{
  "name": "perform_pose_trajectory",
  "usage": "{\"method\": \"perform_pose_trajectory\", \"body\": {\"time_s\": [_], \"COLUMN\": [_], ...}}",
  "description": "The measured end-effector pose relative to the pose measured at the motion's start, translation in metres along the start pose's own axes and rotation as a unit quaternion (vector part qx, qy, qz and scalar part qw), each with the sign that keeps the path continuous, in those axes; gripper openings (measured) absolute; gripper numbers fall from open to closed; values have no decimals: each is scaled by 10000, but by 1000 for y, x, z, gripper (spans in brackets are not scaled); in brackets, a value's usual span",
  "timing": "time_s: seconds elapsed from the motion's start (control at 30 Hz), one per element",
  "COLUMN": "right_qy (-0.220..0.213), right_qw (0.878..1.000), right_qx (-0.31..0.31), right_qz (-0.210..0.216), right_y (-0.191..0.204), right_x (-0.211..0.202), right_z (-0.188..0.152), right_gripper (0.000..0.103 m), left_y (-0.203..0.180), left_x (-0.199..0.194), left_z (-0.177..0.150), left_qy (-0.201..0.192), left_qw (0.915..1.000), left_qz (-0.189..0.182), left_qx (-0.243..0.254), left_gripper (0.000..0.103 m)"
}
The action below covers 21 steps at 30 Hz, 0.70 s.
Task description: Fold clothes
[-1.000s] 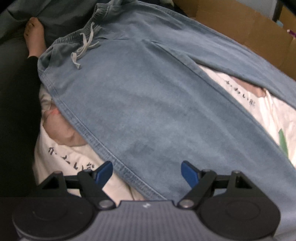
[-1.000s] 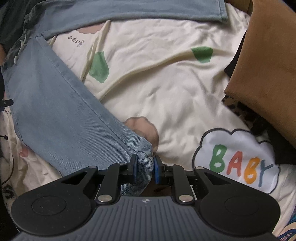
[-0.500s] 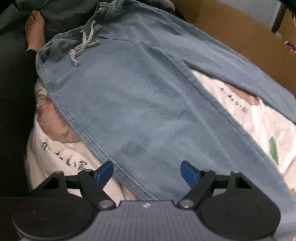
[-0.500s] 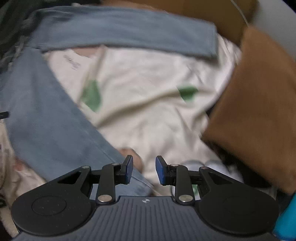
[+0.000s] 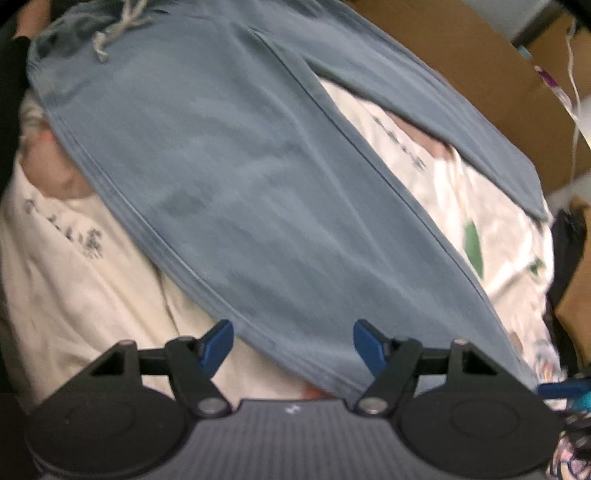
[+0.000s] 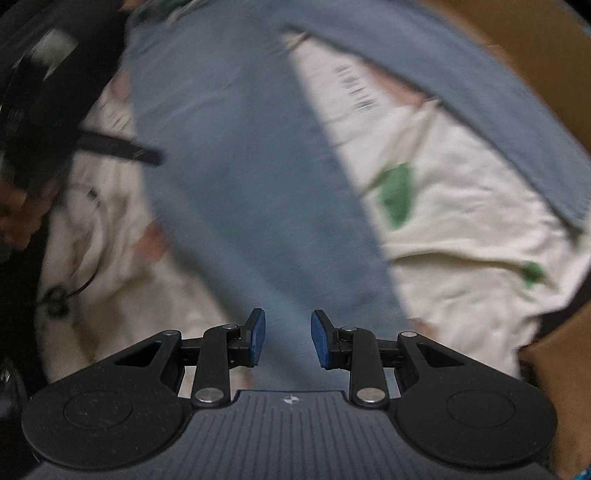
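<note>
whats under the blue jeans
The jeans lie spread on a cream printed sheet, which shows on both sides and between the legs, with green and pink patches and dark lettering. What the sheet looks like directly beneath the denim is covered.

We see a cream bedsheet (image 5: 92, 295) spread as the ground of everything, printed with dark script, green patches (image 6: 397, 197) and pinkish blobs, rumpled into soft folds. Along the far side runs a brown cardboard wall (image 5: 480, 62), seemingly the flank of a large box, with a paler wall strip (image 5: 524, 14) beyond it at the top right corner. A thin white cord (image 5: 574, 92) hangs down in front of the cardboard. In the right wrist view another brown surface (image 6: 554, 354) edges in at lower right. The left margins fall into deep shadow. The light is dim and both views are blurred.
</note>
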State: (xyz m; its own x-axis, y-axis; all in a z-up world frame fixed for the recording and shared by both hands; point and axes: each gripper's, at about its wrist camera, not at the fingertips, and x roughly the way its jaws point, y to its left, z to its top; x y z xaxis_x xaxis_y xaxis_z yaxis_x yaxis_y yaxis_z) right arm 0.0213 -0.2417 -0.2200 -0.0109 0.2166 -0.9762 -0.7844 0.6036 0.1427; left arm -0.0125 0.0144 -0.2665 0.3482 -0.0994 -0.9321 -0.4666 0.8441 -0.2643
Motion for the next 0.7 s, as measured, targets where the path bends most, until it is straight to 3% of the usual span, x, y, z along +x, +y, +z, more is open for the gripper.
{"method": "perform_pose_trajectory", "body": {"time_s": [0.13,0.27,0.53,0.7], "right_qy": [332,526,790,828], "right_qw": [9988,9973,9965,9956], "right_qx": [-218,-481,-263,-434], "right_qz": [295,181,47,-20], "right_y": [22,28,23,33], "right_x": [29,53,97,109], "right_z": [-11,-23,-35,-39], "right_gripper": [34,34,35,45], "left_y": [-9,-11,-18,-22], "left_x": [8,19,40,42], "left_z": [-11,-13,-5,-3], "left_qy": [144,198,200,78], "left_qw": [9996,9989,9968,9956], "left_qz": [46,153,306,281], "left_qx": [243,408,713,893], "left_gripper": [74,74,75,76]}}
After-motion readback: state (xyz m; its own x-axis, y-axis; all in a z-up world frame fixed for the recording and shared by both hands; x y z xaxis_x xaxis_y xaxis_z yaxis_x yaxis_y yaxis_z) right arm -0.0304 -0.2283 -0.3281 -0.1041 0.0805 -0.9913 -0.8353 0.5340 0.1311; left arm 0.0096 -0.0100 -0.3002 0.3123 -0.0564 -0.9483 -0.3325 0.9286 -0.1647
